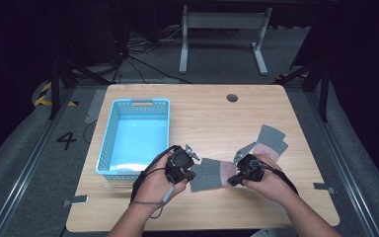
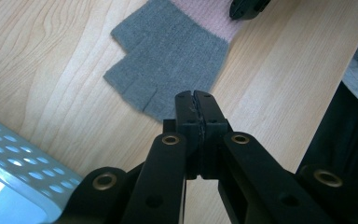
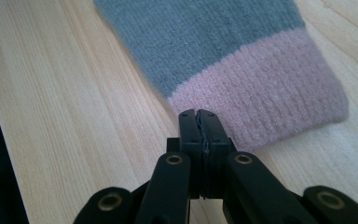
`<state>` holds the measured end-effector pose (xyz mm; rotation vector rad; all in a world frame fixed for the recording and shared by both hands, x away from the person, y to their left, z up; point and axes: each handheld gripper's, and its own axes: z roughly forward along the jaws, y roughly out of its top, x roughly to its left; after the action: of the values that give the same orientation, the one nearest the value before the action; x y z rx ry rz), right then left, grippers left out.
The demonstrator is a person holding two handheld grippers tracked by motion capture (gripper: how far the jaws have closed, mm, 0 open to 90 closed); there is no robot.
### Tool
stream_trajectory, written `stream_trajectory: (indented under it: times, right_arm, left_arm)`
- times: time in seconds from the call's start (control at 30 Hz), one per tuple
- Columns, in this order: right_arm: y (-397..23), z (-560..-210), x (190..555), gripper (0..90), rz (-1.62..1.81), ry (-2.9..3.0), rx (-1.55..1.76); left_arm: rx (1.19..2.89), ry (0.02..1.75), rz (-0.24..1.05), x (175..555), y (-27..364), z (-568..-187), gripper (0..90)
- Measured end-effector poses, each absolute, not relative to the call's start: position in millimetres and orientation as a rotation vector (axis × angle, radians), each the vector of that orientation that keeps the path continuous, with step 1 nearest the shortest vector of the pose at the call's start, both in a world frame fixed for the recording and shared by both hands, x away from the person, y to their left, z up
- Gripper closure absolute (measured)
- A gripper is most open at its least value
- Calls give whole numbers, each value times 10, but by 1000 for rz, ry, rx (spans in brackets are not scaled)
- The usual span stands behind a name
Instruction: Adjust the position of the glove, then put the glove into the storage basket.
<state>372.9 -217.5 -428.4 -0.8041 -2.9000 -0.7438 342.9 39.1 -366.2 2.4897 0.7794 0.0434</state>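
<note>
- While both hands sit low over the wooden table [image 1: 212, 113], a grey fingerless glove [image 1: 211, 174] w/ pink cuff lies flat btwn them.
- Left gripper [image 2: 196, 100]: jaws pressed together at the glove's finger end, whether pinching fabric can't tell.
- Right gripper [image 3: 199, 120]: jaws together at cuff edge.
- Second glove [image 1: 270, 140] near right hand; blue basket [image 1: 136, 136] on the left.

A blue basket [image 1: 109, 143] sits on the wooden table's [image 1: 207, 113] left side.

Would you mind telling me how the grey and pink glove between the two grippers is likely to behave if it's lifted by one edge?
The glove looks like soft knit lying flat on the table, so it would probably droop and fold. Its ribbed pink cuff suggests stretch and good grip, hardly slippery. It is probably light.
</note>
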Motion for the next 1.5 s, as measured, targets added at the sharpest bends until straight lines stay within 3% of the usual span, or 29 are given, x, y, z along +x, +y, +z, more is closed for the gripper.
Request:
stream_trajectory:
  times: [0.33, 0.83, 1.03, 1.5]
  right_arm:
    - [-2177, -4261, 3720, 898, -764, -2891, -802]
    - [-2442, -3904, 3693, 820, -957, -2900, -931]
    - [-2572, -3858, 3714, 895, -977, -2886, -993]
    - [-2998, -3656, 3936, 899, -1034, -2835, -1275]
  left_arm:
    - [2499, 763, 44, 3449, 398, -3668, 879]
    - [2446, 785, 58, 3467, 453, -3611, 793]
    - [2440, 786, 55, 3487, 451, -3600, 793]
    - [2440, 796, 52, 3470, 472, -3582, 780]
